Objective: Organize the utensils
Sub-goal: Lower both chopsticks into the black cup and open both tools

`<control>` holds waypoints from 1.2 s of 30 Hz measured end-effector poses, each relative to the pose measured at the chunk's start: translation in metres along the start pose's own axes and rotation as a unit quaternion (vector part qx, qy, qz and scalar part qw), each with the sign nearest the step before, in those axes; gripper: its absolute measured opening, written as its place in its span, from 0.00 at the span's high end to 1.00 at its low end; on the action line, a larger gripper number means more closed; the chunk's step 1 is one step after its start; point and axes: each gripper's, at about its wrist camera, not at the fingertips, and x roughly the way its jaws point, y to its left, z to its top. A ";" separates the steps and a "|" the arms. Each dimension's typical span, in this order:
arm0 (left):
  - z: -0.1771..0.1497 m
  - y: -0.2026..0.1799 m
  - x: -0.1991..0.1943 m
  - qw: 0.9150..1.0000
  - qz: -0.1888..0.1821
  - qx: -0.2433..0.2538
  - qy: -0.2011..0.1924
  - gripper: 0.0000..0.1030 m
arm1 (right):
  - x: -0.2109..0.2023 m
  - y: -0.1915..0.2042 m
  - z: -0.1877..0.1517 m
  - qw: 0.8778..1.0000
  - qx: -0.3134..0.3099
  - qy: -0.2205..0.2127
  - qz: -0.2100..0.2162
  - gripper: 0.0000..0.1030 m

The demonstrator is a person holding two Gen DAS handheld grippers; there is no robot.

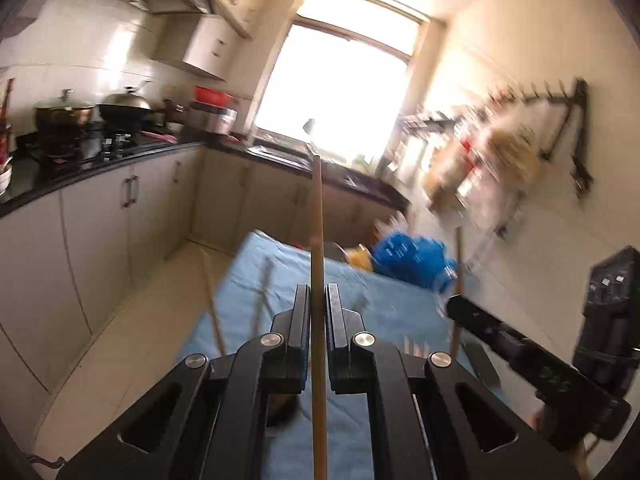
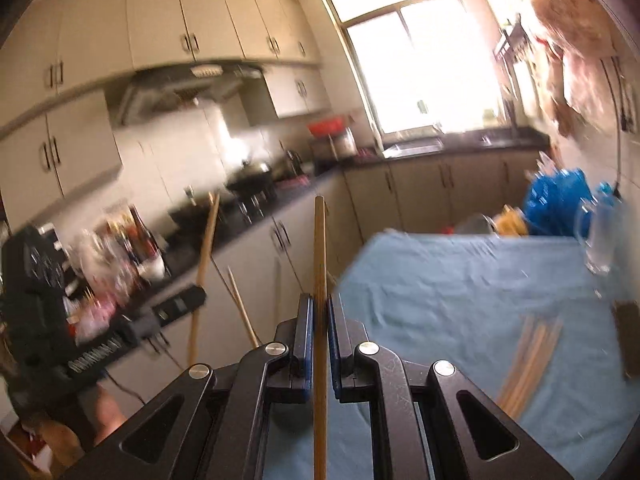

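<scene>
In the left wrist view my left gripper [image 1: 318, 292] is shut on a wooden chopstick [image 1: 317, 220] that runs straight forward between the pads, held above the blue-clothed table [image 1: 392, 312]. My right gripper [image 2: 320, 300] is shut the same way on a second chopstick [image 2: 320, 248]. Each gripper shows in the other's view: the right gripper [image 1: 460, 304] with its stick [image 1: 458, 256] at the right, the left gripper [image 2: 192, 292] with its stick [image 2: 208, 236] at the left. A loose bundle of chopsticks [image 2: 528, 356] lies on the cloth to the right.
A clear glass [image 2: 600, 236] and a blue bag [image 2: 556, 200] stand at the table's far right. A dark object [image 2: 626, 340] sits at the right edge. Counters with pots [image 1: 120, 108] and bottles [image 2: 128, 240] line the left; a wall rack [image 1: 480, 152] hangs on the right.
</scene>
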 end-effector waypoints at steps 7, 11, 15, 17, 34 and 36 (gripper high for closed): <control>0.014 0.034 0.040 0.998 0.042 -0.036 -0.044 0.94 | 0.047 0.034 0.029 0.996 -0.009 -0.092 0.002 0.93; 0.009 0.042 0.060 0.997 0.055 -0.035 -0.047 0.94 | 0.077 0.044 0.029 0.994 -0.015 -0.105 -0.004 0.93; 0.002 0.048 0.078 0.997 0.060 -0.043 -0.038 0.94 | 0.104 0.042 0.021 0.996 -0.012 -0.094 -0.008 0.93; -0.004 0.052 0.084 0.997 0.061 -0.047 -0.032 0.94 | 0.114 0.038 0.016 0.996 -0.004 -0.087 -0.010 0.93; -0.032 0.062 0.098 0.997 0.053 -0.052 -0.003 0.94 | 0.126 0.037 -0.011 0.997 -0.039 -0.066 -0.031 0.92; -0.036 0.064 0.096 0.997 0.052 -0.055 -0.001 0.94 | 0.125 0.038 -0.014 0.997 -0.042 -0.063 -0.033 0.92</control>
